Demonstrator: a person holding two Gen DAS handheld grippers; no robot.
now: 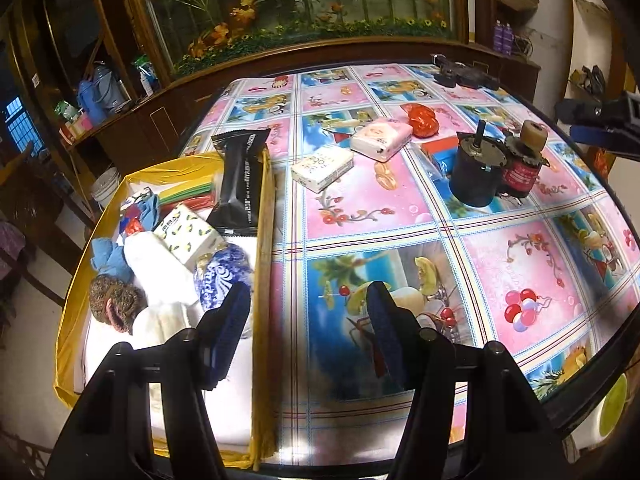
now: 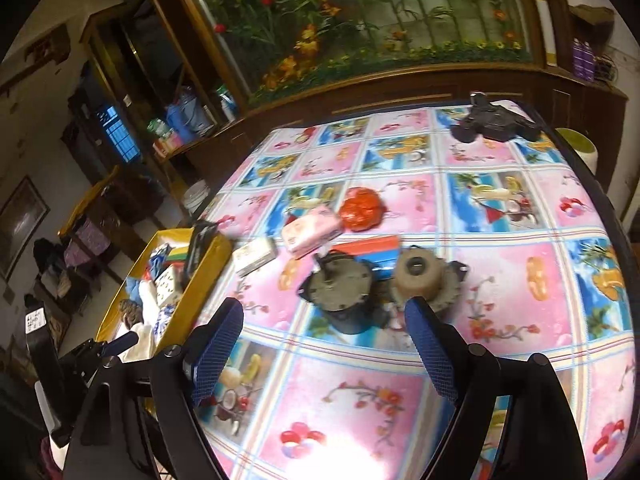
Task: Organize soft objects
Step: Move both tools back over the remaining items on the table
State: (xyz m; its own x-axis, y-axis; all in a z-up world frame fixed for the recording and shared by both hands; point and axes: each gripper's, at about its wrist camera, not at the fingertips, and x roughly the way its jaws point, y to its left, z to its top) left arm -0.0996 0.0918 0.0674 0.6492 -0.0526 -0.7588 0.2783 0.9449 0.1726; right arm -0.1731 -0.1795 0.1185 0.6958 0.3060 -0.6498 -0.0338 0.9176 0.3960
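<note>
A yellow box (image 1: 266, 240) at the table's left edge holds soft things: a black packet (image 1: 240, 184), a lemon-print tissue pack (image 1: 188, 236), a blue-white pack (image 1: 224, 276), white cloth (image 1: 160, 264) and blue cloth (image 1: 108, 256). On the table lie a white tissue pack (image 1: 322, 168), a pink tissue pack (image 1: 382, 138) and a red bag (image 1: 420, 118). My left gripper (image 1: 308, 300) is open and empty over the box's right wall. My right gripper (image 2: 324, 320) is open and empty above the table, in front of the two motors; the box (image 2: 208, 264) shows to its left.
Two hard motors, one black (image 1: 476, 168) and one with a tan pulley (image 1: 524, 164), stand mid-table, with an orange and blue packet (image 1: 440, 152) behind them. A black gripper-like tool (image 1: 464, 72) lies at the far edge. A wooden cabinet runs behind the table.
</note>
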